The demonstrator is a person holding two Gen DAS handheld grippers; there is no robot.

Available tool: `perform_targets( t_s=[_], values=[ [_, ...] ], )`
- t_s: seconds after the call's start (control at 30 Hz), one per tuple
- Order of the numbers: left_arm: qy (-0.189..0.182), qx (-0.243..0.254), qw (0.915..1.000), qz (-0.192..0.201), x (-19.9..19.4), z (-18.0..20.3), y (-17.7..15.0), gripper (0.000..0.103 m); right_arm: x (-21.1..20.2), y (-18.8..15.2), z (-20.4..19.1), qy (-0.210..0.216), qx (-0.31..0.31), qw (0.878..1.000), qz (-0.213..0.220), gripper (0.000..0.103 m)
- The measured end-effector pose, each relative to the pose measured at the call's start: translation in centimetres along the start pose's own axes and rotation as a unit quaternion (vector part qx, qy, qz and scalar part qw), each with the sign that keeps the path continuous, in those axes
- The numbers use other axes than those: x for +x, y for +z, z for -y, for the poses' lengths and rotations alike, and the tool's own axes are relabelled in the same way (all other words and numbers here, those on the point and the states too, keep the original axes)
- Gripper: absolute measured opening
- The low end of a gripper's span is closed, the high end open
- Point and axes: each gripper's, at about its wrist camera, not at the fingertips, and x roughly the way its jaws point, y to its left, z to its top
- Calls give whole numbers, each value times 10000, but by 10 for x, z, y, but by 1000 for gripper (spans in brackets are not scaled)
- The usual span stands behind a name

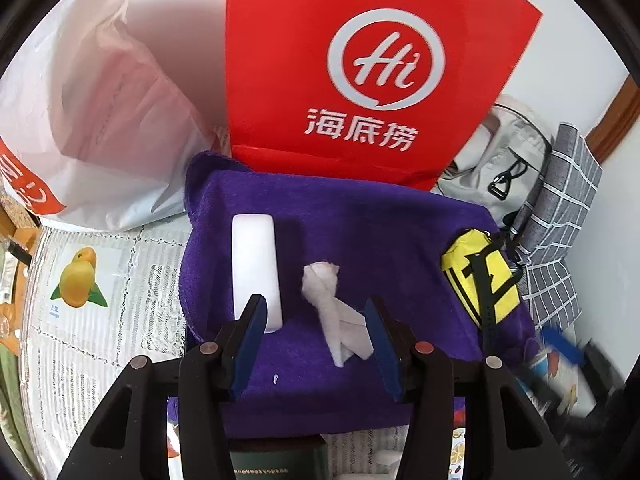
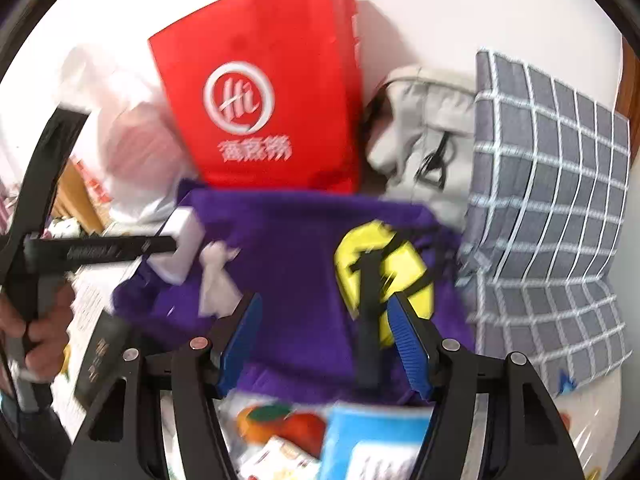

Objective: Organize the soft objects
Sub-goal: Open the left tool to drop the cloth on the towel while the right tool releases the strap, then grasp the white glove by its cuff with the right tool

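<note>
Both wide open and empty, the left gripper (image 1: 316, 344) faces a white foam block (image 1: 256, 272) and twisted tissue (image 1: 334, 312) on the purple towel (image 1: 380, 232), while the right gripper (image 2: 324, 344) nears the yellow pouch (image 2: 384, 276), apparently lining up pickups.

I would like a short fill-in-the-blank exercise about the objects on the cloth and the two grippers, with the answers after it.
1. The white foam block lies on a ____ towel.
2. The small pouch with black straps is ____.
3. The bag standing behind the towel is ____.
4. The left gripper and the right gripper are both ____.

Answers: purple; yellow; red; open
</note>
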Motion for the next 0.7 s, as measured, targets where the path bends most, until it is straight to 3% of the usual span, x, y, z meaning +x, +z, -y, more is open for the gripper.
perform_targets(
  t_s=[0.2, 0.3, 0.4, 0.7],
  values=[
    [-3, 67, 9999, 125, -13, 5, 0, 50, 1, -48, -34, 349, -227, 9983, -402, 64],
    [-54, 118, 9997, 186, -20, 9, -2, 50, -6, -71, -47, 537, -286, 9968, -510, 59],
    [-98, 180, 9995, 233, -27, 13, -3, 51, -15, -93, -57, 537, -356, 9963, -568, 53],
    [-192, 337, 9984, 415, -44, 21, -5, 54, 5, -125, -78, 507, -443, 9916, -1101, 53]
  ],
)
